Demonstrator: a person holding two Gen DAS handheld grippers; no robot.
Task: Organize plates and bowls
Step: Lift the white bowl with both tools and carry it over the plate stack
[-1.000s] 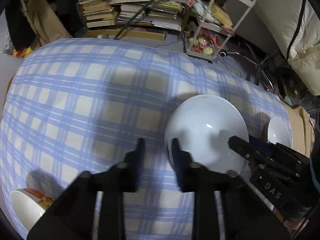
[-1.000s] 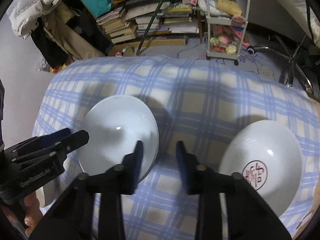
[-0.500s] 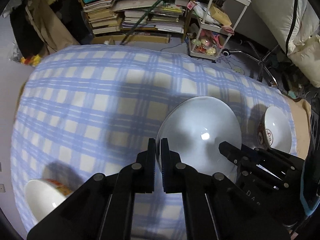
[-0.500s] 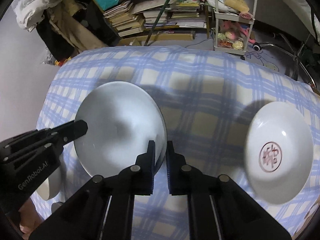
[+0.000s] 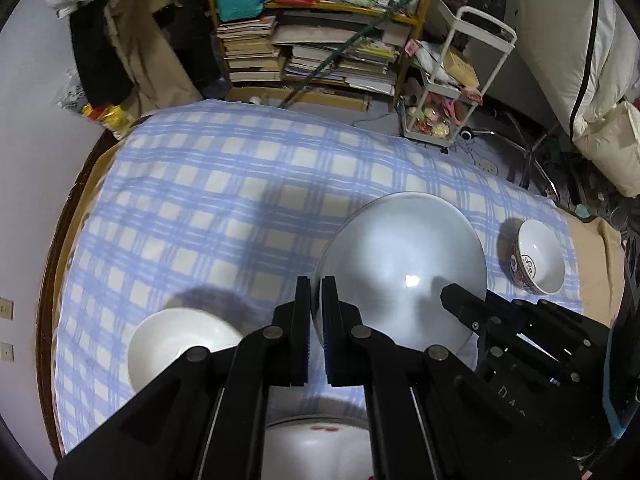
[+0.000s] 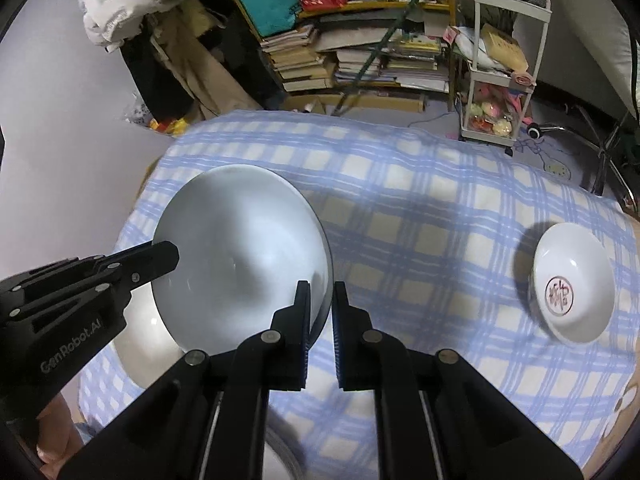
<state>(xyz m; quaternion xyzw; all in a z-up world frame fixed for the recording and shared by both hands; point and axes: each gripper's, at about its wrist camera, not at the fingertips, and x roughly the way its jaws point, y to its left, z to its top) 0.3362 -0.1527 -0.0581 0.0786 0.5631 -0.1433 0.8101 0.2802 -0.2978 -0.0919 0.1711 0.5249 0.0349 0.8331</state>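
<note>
Both hand-held grippers are clamped on the same big white plate (image 5: 404, 272), one on each side of its rim, and it's up off the table (image 5: 200, 200) with the blue checked cloth. The left hand-held gripper (image 5: 316, 312) has its jaws nearly together on the plate's left edge, and the right hand-held gripper (image 6: 322, 312) pinches the right edge the same narrow way.

Around it: a plain white bowl (image 5: 176, 344) sits on the cloth left of the plate, partly behind the left gripper's linkage. Another white dish (image 5: 320, 448) with a bit of red on it peeks out right under the grippers, mostly blocked by them.

The left wrist view shows a small red-patterned bowl (image 5: 538, 256) off to the right near the cloth's edge; nothing in it that I can see. The right wrist view shows instead a white plate with a red stamp (image 6: 570, 284) in its middle, well apart on the right side, also bare.

Behind the table there's a bookshelf (image 6: 352, 56) stacked with books and a white trolley (image 6: 504, 60) holding snack packets
</note>
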